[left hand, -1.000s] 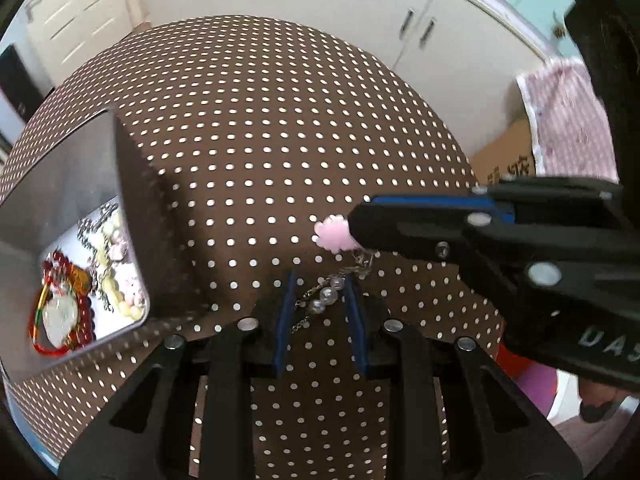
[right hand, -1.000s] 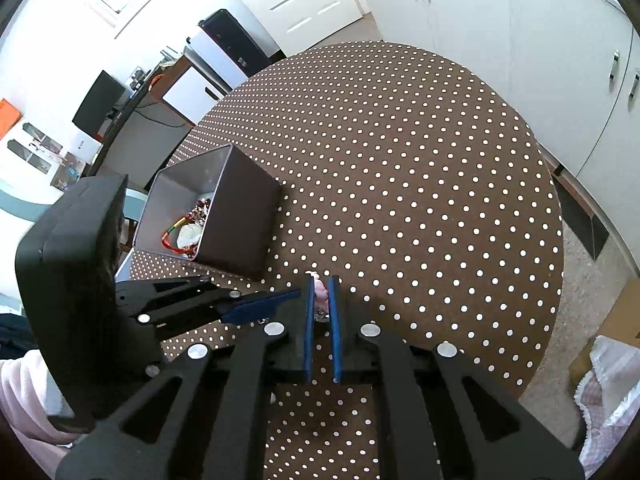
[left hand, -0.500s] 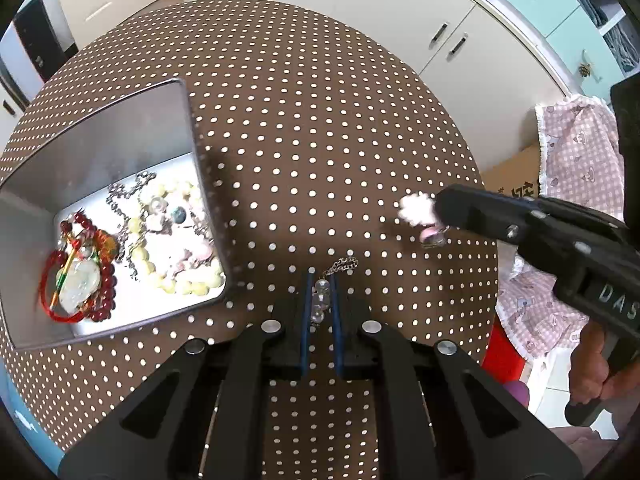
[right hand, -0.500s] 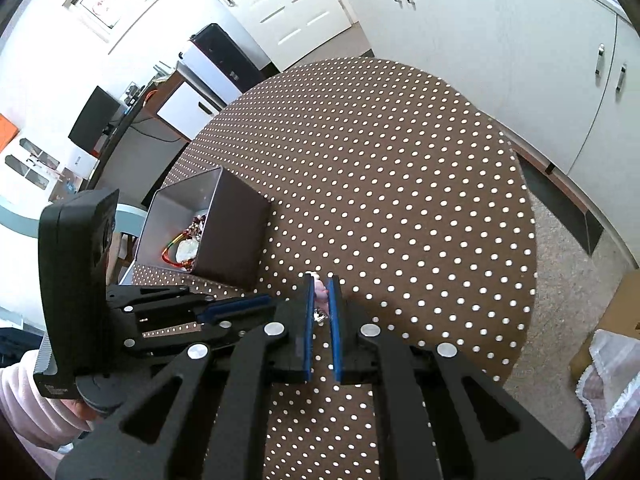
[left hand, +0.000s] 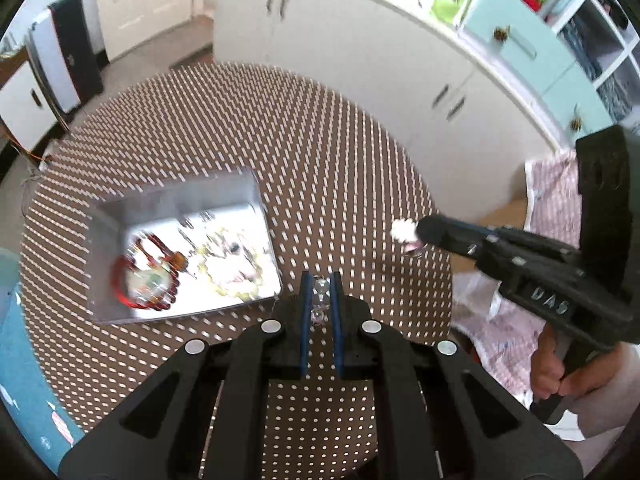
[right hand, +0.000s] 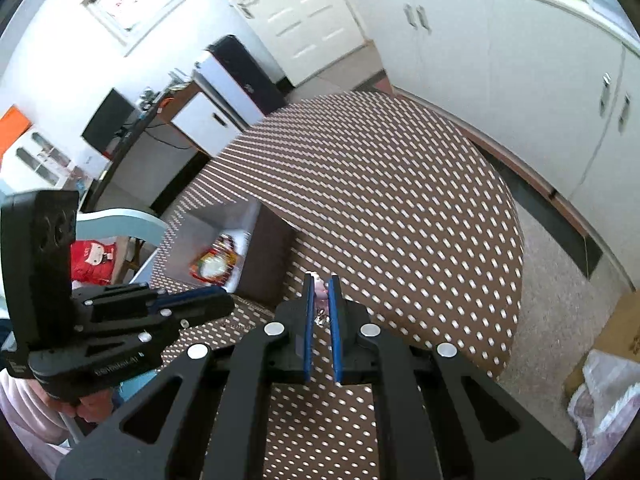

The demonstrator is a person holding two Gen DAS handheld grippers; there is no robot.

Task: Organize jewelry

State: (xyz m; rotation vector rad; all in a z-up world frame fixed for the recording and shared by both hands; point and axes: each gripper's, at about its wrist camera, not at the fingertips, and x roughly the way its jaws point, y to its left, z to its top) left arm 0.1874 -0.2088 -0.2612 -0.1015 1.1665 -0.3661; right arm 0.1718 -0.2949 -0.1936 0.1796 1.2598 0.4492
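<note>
Beads (left hand: pixel 320 300) sit pinched between the blue pads of the left gripper (left hand: pixel 320 300), jaws nearly closed on a short run of clear/pearly beads, held up off the table (left hand: pixel 320 128). Right gripper (right hand: pixel 320 300) is likewise almost closed, clamping a small pink charm (right hand: pixel 320 290) w/ a bit of metal link showing below it; in the left wrist view the same charm (left hand: pixel 404 232) pokes out white-pink at the tip of the right gripper (left hand: pixel 424 236), to the right of the left one & apart from it. Whether beads & charm belong to one piece can't be told, pics too blurred. Table is round, brown cloth w/ white dots. Metal box (left hand: pixel 176 200), open-topped, stands on the cloth left of the left gripper; inside lie a red bead bracelet (left hand: pixel 140 276) around a pale pendant, plus a heap of pale yellowish beads (left hand: pixel 232 264) & chain, all smeared by blur. In the right wrist view the box (right hand: pixel 272 256) shows its dark outer wall, w/ the left gripper (right hand: pixel 216 300) low in front of it. A hand (left hand: pixel 556 376) grips the right gripper's handle at right edge. White cabinets (left hand: pixel 360 40) run behind the table; patterned pink cloth (left hand: pixel 552 188) lies by the cardboard on the floor at right.
</note>
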